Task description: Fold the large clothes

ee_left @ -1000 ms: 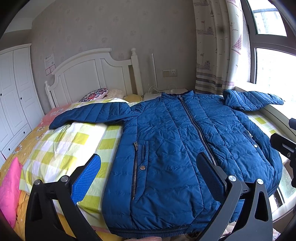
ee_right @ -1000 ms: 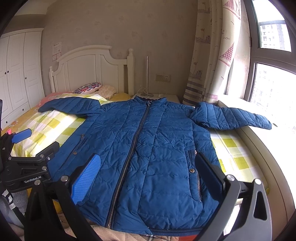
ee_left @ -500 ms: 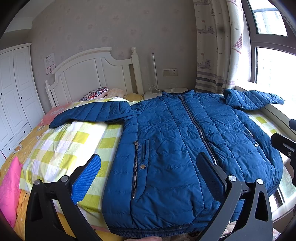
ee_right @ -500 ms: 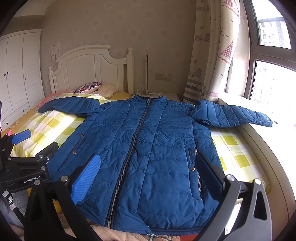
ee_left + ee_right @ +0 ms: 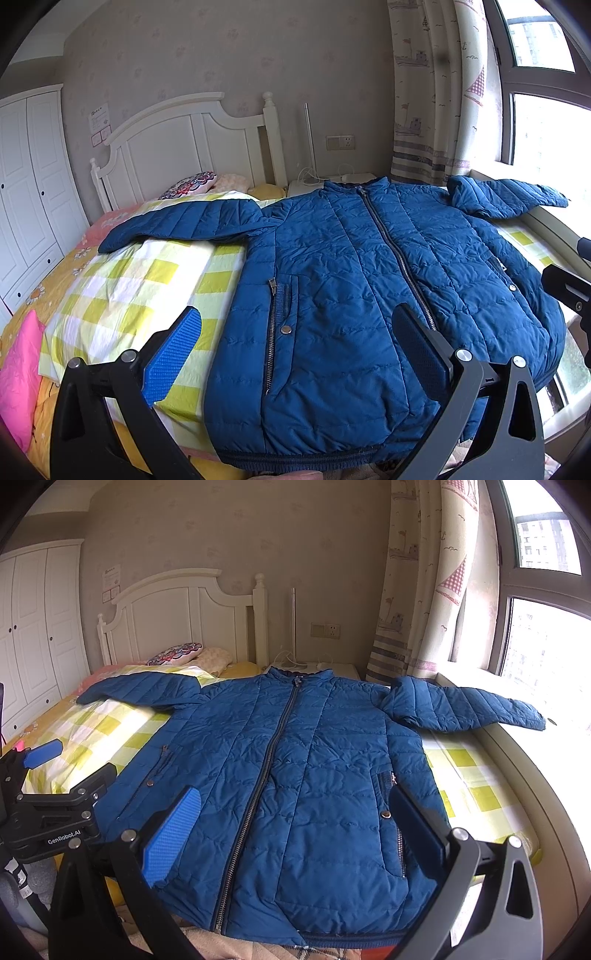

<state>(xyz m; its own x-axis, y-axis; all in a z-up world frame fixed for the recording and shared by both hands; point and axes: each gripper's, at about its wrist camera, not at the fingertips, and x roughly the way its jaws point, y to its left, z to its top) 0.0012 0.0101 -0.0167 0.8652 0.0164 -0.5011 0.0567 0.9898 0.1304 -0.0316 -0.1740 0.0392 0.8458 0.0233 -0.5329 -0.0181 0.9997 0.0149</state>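
A blue quilted jacket lies flat and zipped, front up, on the bed, with both sleeves spread out sideways. The same jacket fills the right wrist view, its right sleeve reaching onto the window sill. My left gripper hovers open above the jacket's lower left part, near the hem, holding nothing. My right gripper hangs open over the lower middle of the jacket, also holding nothing. The left gripper shows at the left edge of the right wrist view.
A yellow-green checked blanket covers the bed under the jacket. A white headboard and pillows stand at the far end. White wardrobe on the left, curtain and window sill on the right. A pink cloth lies at the near left.
Both views have barely shifted. The jacket lies as it did and both grippers stay open.
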